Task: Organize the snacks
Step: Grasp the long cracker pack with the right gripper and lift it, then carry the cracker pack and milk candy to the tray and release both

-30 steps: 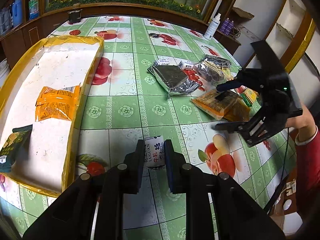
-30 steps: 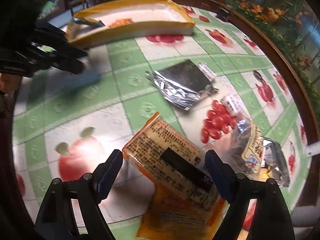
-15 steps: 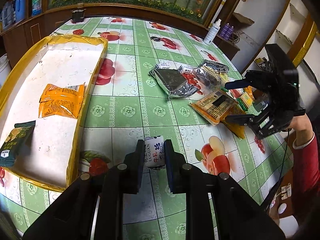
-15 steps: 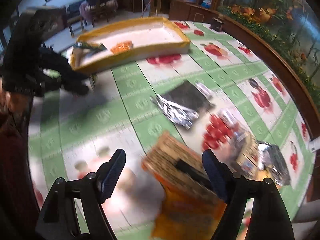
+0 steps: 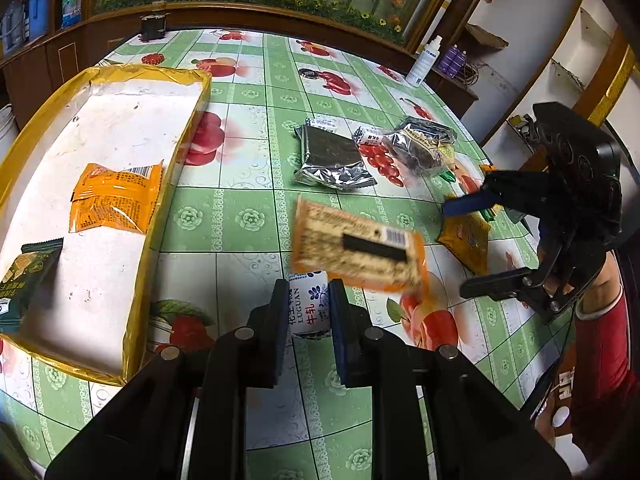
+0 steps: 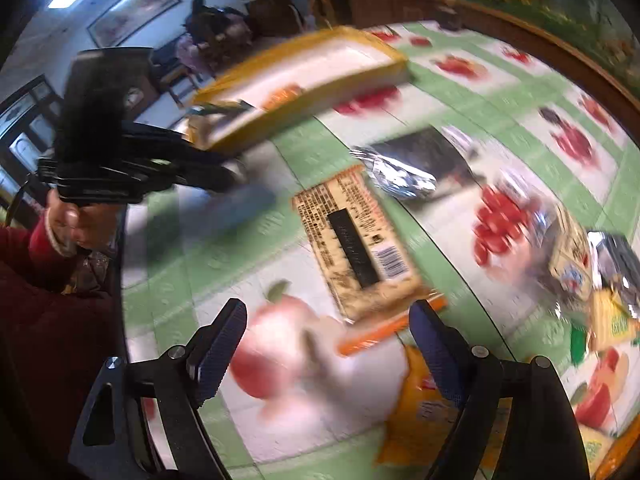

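My left gripper (image 5: 309, 306) is shut on a small white milk-candy packet (image 5: 309, 304) and holds it over the table near the yellow-rimmed tray (image 5: 188, 128). My right gripper (image 6: 326, 340) is open and empty; in the left wrist view it (image 5: 476, 244) is at the right. An orange cracker packet (image 5: 358, 249) is blurred and loose between the grippers; it also shows in the right wrist view (image 6: 356, 240), ahead of the open jaws. The tray holds an orange packet (image 5: 114, 196) and a dark green packet (image 5: 24, 280).
A silver foil packet (image 5: 332, 156), small candy packets (image 5: 370, 136), a clear bag of dark snacks (image 5: 420, 144) and an orange bag (image 5: 466, 236) lie on the fruit-print tablecloth (image 5: 240, 216). A white bottle (image 5: 424, 62) stands beyond the far edge.
The orange cracker packet has left the pile by the right gripper and moved left toward the tray, now blurred. The right gripper swung and drew back. The left gripper stays shut on the candy.
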The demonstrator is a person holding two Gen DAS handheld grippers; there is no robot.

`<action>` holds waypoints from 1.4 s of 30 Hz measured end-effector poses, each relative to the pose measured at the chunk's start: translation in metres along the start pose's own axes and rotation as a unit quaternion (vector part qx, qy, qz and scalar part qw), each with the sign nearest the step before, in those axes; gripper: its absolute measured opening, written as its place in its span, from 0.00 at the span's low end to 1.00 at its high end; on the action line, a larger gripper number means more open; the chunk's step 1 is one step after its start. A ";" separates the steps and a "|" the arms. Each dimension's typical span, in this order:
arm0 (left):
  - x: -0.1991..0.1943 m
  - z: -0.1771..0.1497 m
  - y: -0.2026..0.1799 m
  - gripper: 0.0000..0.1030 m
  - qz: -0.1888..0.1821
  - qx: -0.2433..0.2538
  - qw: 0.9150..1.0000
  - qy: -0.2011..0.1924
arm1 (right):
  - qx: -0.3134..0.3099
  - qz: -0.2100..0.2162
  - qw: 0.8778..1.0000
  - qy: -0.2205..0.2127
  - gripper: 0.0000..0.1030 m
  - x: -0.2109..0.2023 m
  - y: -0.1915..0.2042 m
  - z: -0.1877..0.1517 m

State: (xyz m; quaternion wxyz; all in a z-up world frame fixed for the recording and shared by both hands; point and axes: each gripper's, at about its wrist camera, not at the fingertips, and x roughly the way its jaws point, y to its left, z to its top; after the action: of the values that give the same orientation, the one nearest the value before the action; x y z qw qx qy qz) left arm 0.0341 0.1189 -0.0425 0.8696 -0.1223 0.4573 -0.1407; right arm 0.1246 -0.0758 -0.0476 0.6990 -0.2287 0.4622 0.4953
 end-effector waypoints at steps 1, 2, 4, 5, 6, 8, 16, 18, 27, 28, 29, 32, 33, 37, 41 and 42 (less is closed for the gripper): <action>0.000 0.000 0.001 0.16 0.001 -0.003 1.000 -0.001 | -0.006 -0.019 1.000 -0.001 0.83 0.001 0.004 0.004; -0.001 0.000 0.002 0.16 0.001 -0.006 1.000 -0.004 | -0.007 -0.032 0.999 -0.003 0.83 0.004 0.006 0.008; -0.004 -0.001 0.004 0.16 0.004 -0.009 1.000 -0.010 | 0.004 -0.033 0.999 -0.013 0.83 0.014 0.008 0.016; -0.006 -0.001 0.005 0.16 0.007 -0.010 1.000 -0.014 | 0.010 -0.028 0.999 -0.018 0.83 0.021 0.010 0.019; -0.008 -0.001 0.006 0.16 0.011 -0.009 1.000 -0.016 | 0.012 -0.028 0.999 -0.020 0.83 0.027 0.014 0.021; -0.013 -0.002 0.008 0.16 0.021 -0.005 1.000 -0.021 | 0.006 -0.034 0.999 -0.020 0.83 0.043 0.023 0.026; -0.039 -0.005 0.021 0.16 0.071 -0.012 0.995 -0.068 | 0.015 -0.084 0.996 -0.028 0.53 0.069 0.039 0.028; -0.044 -0.005 0.026 0.16 0.093 -0.018 0.992 -0.078 | 0.018 -0.096 0.994 -0.048 0.53 0.063 0.047 0.027; -0.062 -0.002 0.041 0.16 0.188 -0.032 0.975 -0.111 | 0.098 -0.077 0.978 -0.169 0.53 0.018 0.063 0.045; -0.063 -0.003 0.042 0.16 0.195 -0.034 0.974 -0.114 | 0.105 -0.071 0.976 -0.176 0.53 0.016 0.063 0.048; -0.065 -0.003 0.044 0.16 0.201 -0.034 0.972 -0.117 | 0.111 -0.069 0.975 -0.181 0.53 0.015 0.064 0.049; -0.069 -0.004 0.047 0.16 0.223 -0.034 0.966 -0.128 | 0.118 -0.067 0.972 -0.190 0.53 0.015 0.068 0.058; -0.071 -0.005 0.049 0.16 0.232 -0.033 0.963 -0.131 | 0.118 -0.067 0.972 -0.191 0.53 0.016 0.070 0.061; -0.075 -0.006 0.056 0.16 0.247 -0.036 0.959 -0.137 | 0.112 -0.091 0.972 -0.187 0.53 0.021 0.081 0.075; -0.079 -0.008 0.061 0.16 0.263 -0.037 0.954 -0.141 | 0.105 -0.100 0.972 -0.186 0.53 0.027 0.089 0.088; -0.081 -0.009 0.062 0.16 0.266 -0.037 0.953 -0.143 | 0.102 -0.102 0.972 -0.186 0.53 0.028 0.091 0.091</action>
State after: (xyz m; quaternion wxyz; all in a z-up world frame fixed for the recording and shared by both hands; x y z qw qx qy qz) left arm -0.0087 0.2045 -0.0068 0.9265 -0.0474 0.3491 0.1320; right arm 0.0826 0.0453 -0.0164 0.8394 -0.1056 0.3463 0.4053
